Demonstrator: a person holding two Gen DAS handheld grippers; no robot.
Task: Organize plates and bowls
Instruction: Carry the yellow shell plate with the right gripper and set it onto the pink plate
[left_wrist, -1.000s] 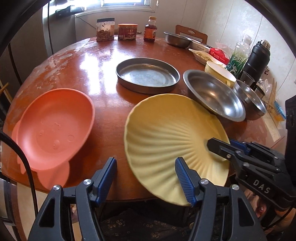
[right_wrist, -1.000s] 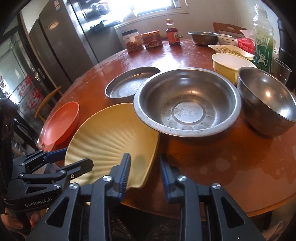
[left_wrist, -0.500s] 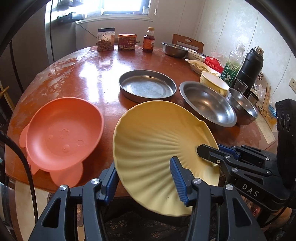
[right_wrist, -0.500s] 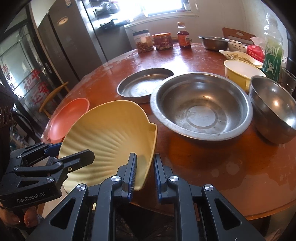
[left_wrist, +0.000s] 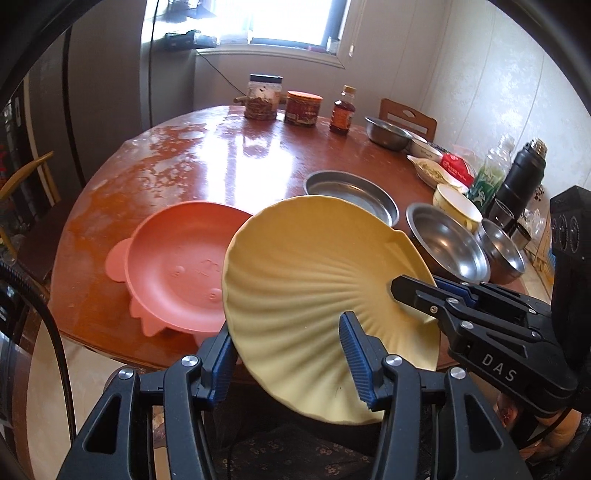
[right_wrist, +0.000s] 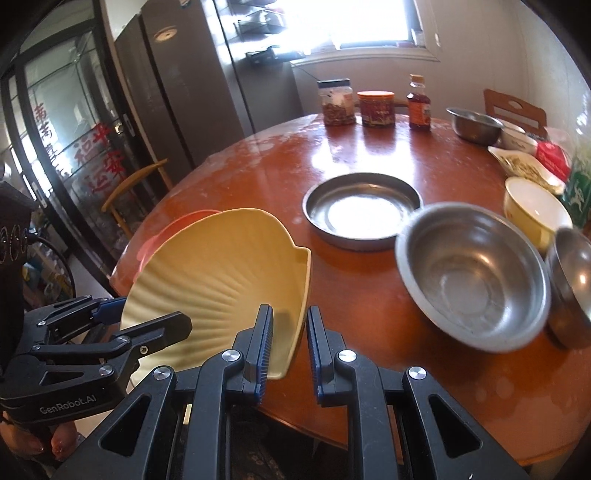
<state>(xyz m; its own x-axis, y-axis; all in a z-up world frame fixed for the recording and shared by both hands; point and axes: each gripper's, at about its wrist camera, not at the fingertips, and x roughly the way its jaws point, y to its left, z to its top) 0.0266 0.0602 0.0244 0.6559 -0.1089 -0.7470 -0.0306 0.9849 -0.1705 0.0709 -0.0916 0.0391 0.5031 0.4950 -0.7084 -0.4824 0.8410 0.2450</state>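
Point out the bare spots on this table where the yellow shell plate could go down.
Widest bare patch: the table between the pink plate, the flat steel pan and the jars. A smaller patch lies at the near edge before the wide steel bowl. The right side is crowded with bowls and bottles.

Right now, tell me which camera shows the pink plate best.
The left wrist view: the pink plate shows nearly whole on the table, its right edge behind the yellow shell plate. The right wrist view shows only a sliver.

Both wrist cameras are looking steeply down, close over the round reddish-brown wooden surface (left_wrist: 229, 155), sharing the ribbed yellow shell-shaped plate (left_wrist: 314, 280) filling each frame's lower centre.
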